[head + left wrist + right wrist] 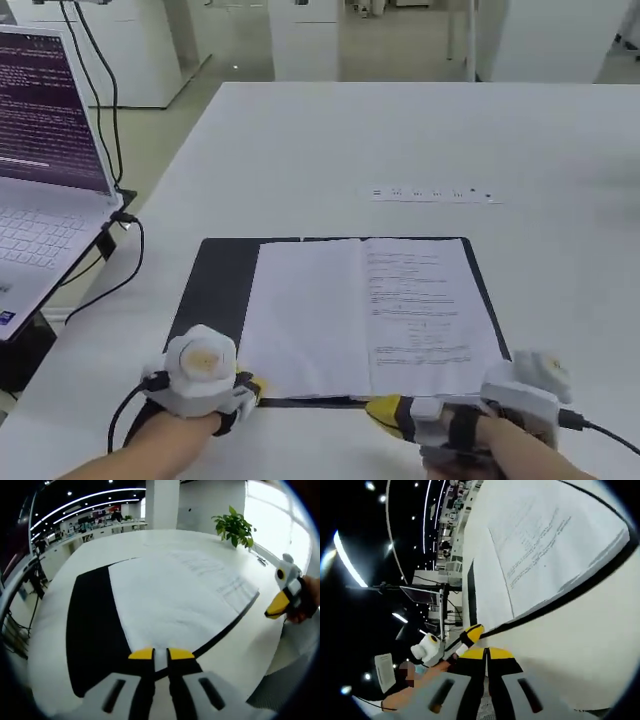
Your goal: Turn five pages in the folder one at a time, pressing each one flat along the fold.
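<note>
On the white desk a black folder lies open and flat, close to the person. Its left page is blank white. Its right page has lines of small print, but the words are too tiny to read.

At the near edge of the folder sits the left tool. Its yellow tips are a little apart, with a thin gap between them. They sit right at the bottom edge of the left page, and I see nothing gripped.

Just beside the near edge, under the right page, is the right tool. Its yellow tips are pressed together with nothing between them. It is over the bare desk and points left along the folder's edge.

Off to the left stands a white laptop. Its screen is purple with rows of pale writing, too small to read. Past the folder a thin strip with little dark marks lies on the desk, and I cannot read it either. A green plant stands at the far side in the left gripper view.
</note>
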The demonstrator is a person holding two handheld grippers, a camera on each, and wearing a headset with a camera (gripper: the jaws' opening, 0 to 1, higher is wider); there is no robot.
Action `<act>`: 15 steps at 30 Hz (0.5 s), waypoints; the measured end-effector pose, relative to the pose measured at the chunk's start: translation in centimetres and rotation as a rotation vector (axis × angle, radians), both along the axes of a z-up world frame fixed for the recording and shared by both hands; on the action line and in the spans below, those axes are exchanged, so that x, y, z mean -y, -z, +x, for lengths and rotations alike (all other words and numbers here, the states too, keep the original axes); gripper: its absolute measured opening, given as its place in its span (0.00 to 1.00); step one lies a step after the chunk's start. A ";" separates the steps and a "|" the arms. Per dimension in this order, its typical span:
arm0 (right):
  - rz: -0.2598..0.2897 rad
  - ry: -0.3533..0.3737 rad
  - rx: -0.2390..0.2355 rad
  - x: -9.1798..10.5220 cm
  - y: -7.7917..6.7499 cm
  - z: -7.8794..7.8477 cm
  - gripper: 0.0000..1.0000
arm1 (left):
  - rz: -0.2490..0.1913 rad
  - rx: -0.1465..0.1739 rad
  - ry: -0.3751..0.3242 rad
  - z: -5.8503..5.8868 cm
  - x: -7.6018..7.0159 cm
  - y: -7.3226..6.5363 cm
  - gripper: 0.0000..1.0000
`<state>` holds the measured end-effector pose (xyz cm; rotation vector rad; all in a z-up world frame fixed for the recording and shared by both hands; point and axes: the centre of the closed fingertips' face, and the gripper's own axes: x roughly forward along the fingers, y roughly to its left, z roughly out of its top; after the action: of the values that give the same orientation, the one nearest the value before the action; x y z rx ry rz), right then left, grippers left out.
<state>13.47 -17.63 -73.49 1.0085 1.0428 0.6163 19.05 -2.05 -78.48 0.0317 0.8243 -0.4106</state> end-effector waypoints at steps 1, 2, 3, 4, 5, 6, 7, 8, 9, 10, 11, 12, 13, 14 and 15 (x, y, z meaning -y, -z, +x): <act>-0.032 0.011 0.032 0.8 -0.4 0.1 0.00 | -0.016 0.002 -0.006 0.0 0.1 -0.5 0.07; -0.079 0.024 0.090 1.9 -1.1 0.4 0.00 | -0.028 0.024 -0.007 -0.1 0.1 -1.3 0.10; -0.108 0.030 0.135 2.7 -1.6 0.6 0.00 | -0.057 0.047 -0.012 -0.1 0.3 -2.2 0.13; -0.138 0.031 0.171 3.5 -2.2 0.7 0.00 | -0.087 0.056 -0.023 -0.2 0.5 -3.0 0.16; -0.191 0.039 0.236 4.8 -3.0 1.0 0.00 | -0.110 0.058 -0.025 -0.6 0.5 -3.8 0.19; -0.217 0.052 0.266 5.7 -3.5 1.2 0.00 | -0.114 0.056 -0.024 -1.0 0.4 -4.2 0.22; -0.256 0.069 0.292 7.0 -3.9 1.4 0.02 | -0.124 0.064 -0.027 -1.3 0.2 -4.9 0.24; -0.287 0.082 0.307 7.9 -4.0 1.6 0.10 | -0.125 0.067 -0.027 -1.6 0.1 -5.4 0.27; -0.348 0.108 0.349 9.3 -4.4 1.9 0.17 | -0.129 0.077 -0.027 -2.0 0.0 -6.0 0.29; -0.373 0.115 0.369 9.7 -4.6 2.1 0.23 | -0.134 0.096 -0.030 -2.1 -0.1 -6.7 0.31; -0.450 0.101 0.415 10.9 -4.7 2.1 0.30 | -0.137 0.111 -0.036 -2.2 -0.3 -7.2 0.33; -0.496 0.085 0.432 11.7 -4.7 2.1 0.33 | -0.142 0.118 -0.043 -2.4 -0.4 -7.7 0.35; -0.545 0.081 0.471 12.4 -5.1 2.3 0.36 | -0.144 0.125 -0.048 -2.7 -0.5 -8.2 0.38; -0.576 0.087 0.510 12.9 -5.6 2.5 0.41 | -0.141 0.135 -0.052 -2.9 -0.6 -8.6 0.41; -0.606 0.108 0.554 13.5 -6.3 2.8 0.45 | -0.136 0.153 -0.062 -3.1 -0.8 -9.2 0.44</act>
<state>16.23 -31.12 -67.20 0.3244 0.6110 0.4125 15.96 -1.29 -69.31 -0.0881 0.6432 -0.3996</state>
